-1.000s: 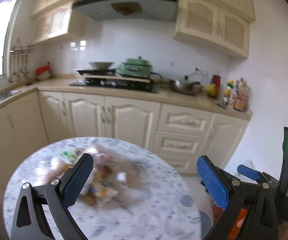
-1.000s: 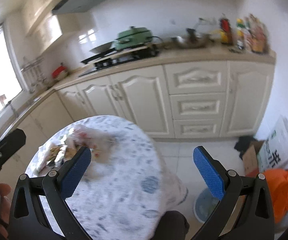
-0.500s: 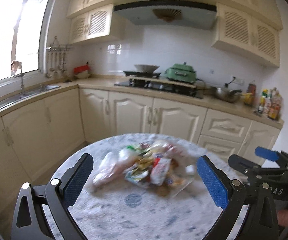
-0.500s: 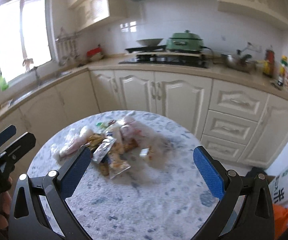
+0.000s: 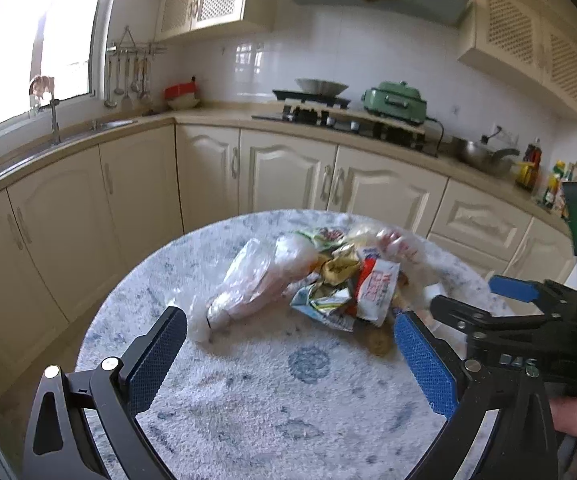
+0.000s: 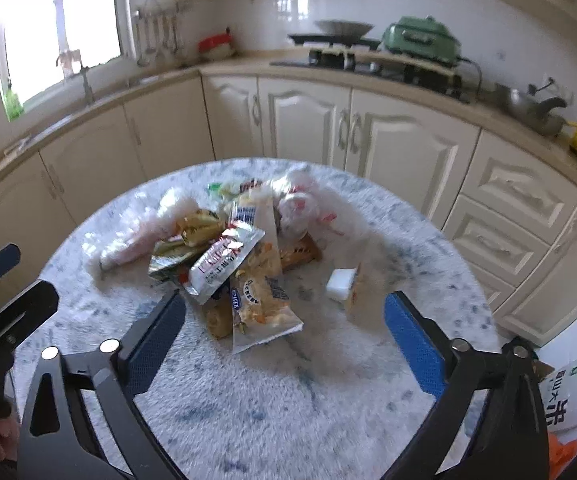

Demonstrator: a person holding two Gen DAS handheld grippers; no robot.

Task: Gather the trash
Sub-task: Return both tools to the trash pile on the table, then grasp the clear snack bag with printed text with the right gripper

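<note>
Both grippers hover over the round speckled white table (image 6: 328,400), jaws apart and empty: left gripper (image 5: 288,356) wide, right gripper (image 6: 284,332) starting to close. The heap of crumpled snack wrappers and clear plastic bags (image 6: 224,256) lies mid-table. I'd drop onto the nearest foil packet (edges first), pinching one piece.

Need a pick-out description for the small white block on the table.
On the round speckled table, look right of the heap of wrappers. The white block sits apart from it against a clear bag: the only plain, boxy, unprinted piece there.
</note>
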